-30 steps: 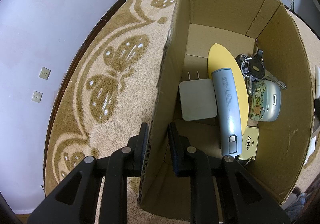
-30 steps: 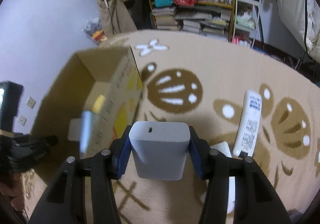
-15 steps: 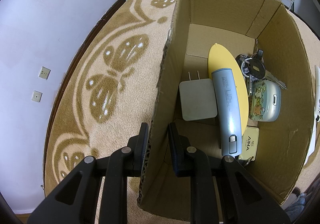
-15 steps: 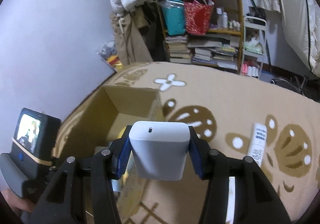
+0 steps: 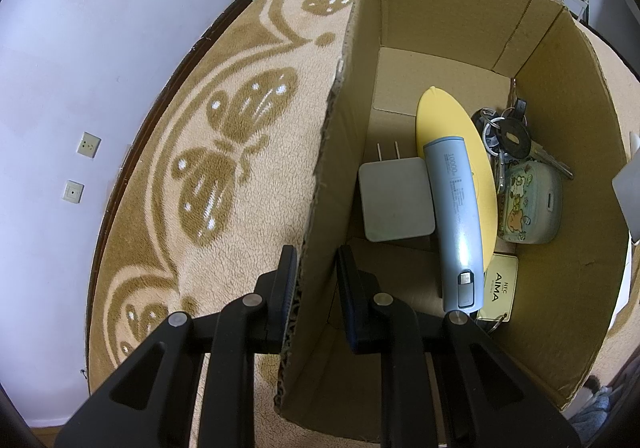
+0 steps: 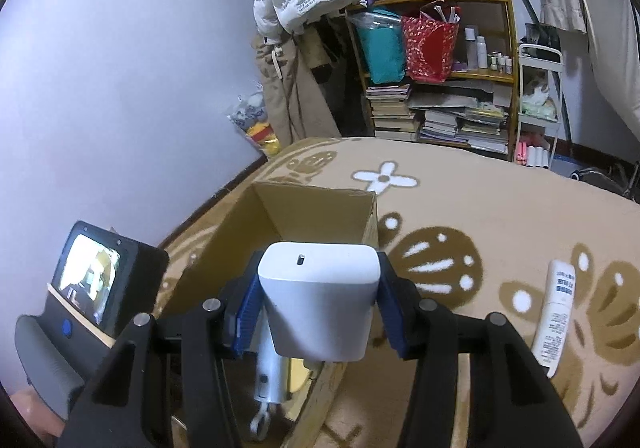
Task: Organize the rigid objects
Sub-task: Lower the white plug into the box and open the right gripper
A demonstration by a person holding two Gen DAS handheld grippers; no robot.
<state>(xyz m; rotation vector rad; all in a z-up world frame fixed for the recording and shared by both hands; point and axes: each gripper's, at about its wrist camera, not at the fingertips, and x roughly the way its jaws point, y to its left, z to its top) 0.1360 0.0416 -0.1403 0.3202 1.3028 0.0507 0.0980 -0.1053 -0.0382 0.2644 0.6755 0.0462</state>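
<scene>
My left gripper [image 5: 314, 280] is shut on the near left wall of the open cardboard box [image 5: 440, 12], one finger outside and one inside. In the box lie a white plug charger [image 5: 396, 204], a blue power bank [image 5: 456, 220], a yellow oval object [image 5: 448, 120], a bunch of keys [image 5: 508, 132], a cartoon-printed case [image 5: 528, 204] and a card tag [image 5: 498, 290]. My right gripper [image 6: 318, 308] is shut on a white power adapter [image 6: 318, 304] and holds it above the box [image 6: 312, 208]. The adapter's edge shows at the right rim in the left wrist view [image 5: 628, 200].
A white remote [image 6: 556, 316] lies on the tan patterned rug [image 6: 480, 200] right of the box. The left gripper's body with its screen [image 6: 88, 284] is at the left. A cluttered bookshelf [image 6: 440, 96] and hanging clothes stand behind. A pale wall [image 5: 80, 68] borders the rug.
My right gripper has carried the white adapter leftward and up over the box opening. The left gripper and box have not moved.
</scene>
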